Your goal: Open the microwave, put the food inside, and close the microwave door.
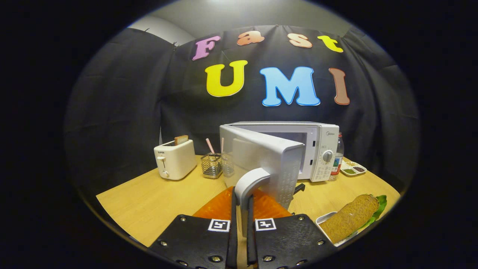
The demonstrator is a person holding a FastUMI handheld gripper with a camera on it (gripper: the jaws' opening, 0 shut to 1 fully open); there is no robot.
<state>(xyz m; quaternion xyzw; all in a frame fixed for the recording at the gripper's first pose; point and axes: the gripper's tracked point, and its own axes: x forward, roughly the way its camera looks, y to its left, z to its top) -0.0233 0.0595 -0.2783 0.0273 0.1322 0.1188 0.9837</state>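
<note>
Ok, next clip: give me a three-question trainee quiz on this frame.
1. True or false: the microwave door is open.
2. What is the gripper closed on? A) toaster B) door handle C) bottle
3. Name the food on the tray near the fingers.

Key: 1 true. 2 B, both fingers press the handle. 3 the sandwich, not yet inside the microwave.
</note>
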